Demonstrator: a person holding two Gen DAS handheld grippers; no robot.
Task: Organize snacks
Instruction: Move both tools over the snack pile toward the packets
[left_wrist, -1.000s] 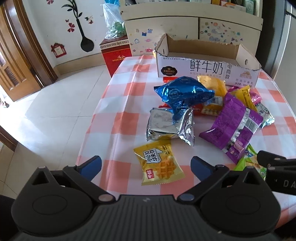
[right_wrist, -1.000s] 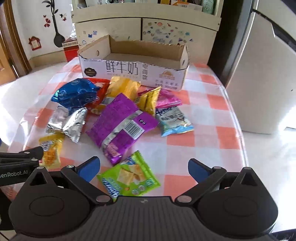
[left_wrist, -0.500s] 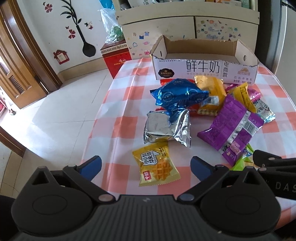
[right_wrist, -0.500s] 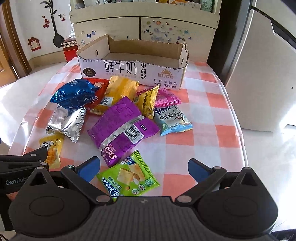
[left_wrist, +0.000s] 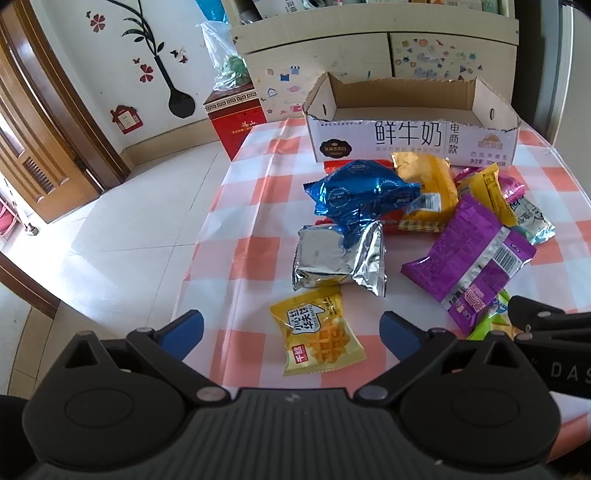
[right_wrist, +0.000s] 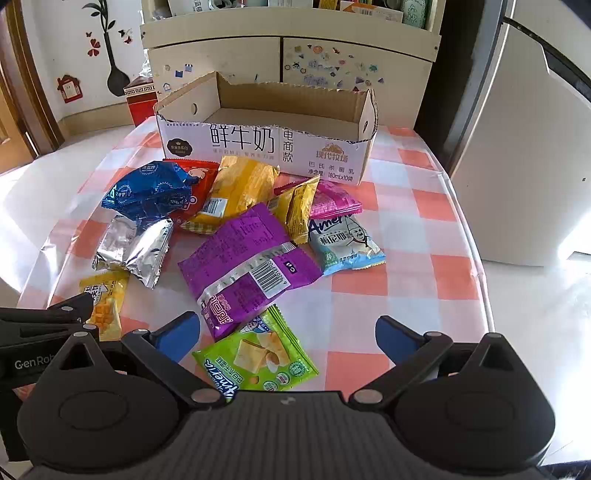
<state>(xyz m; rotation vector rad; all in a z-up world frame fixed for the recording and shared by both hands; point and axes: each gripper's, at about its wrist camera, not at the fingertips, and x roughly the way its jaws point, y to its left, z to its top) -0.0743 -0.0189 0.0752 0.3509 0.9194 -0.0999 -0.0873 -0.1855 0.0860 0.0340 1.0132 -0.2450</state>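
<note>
Several snack packets lie on a checked tablecloth (left_wrist: 240, 206) in front of an empty open cardboard box (left_wrist: 410, 142), also in the right wrist view (right_wrist: 258, 147). My left gripper (left_wrist: 291, 328) is open and empty, above a yellow waffle packet (left_wrist: 317, 330). A silver packet (left_wrist: 340, 258), a blue packet (left_wrist: 358, 192) and a purple packet (left_wrist: 472, 258) lie beyond it. My right gripper (right_wrist: 288, 332) is open and empty, above a green packet (right_wrist: 255, 360), with the purple packet (right_wrist: 247, 266) just ahead.
A cream cabinet (right_wrist: 288, 55) stands behind the table. A red box (left_wrist: 234, 122) with a plastic bag sits on the floor at the back left. A white appliance (right_wrist: 524, 166) stands to the right. The table's left edge (left_wrist: 207, 236) drops to tiled floor.
Both grippers have risen and drawn back a little, so the table and box sit lower and farther in view. Both stay open; no packet has moved.
</note>
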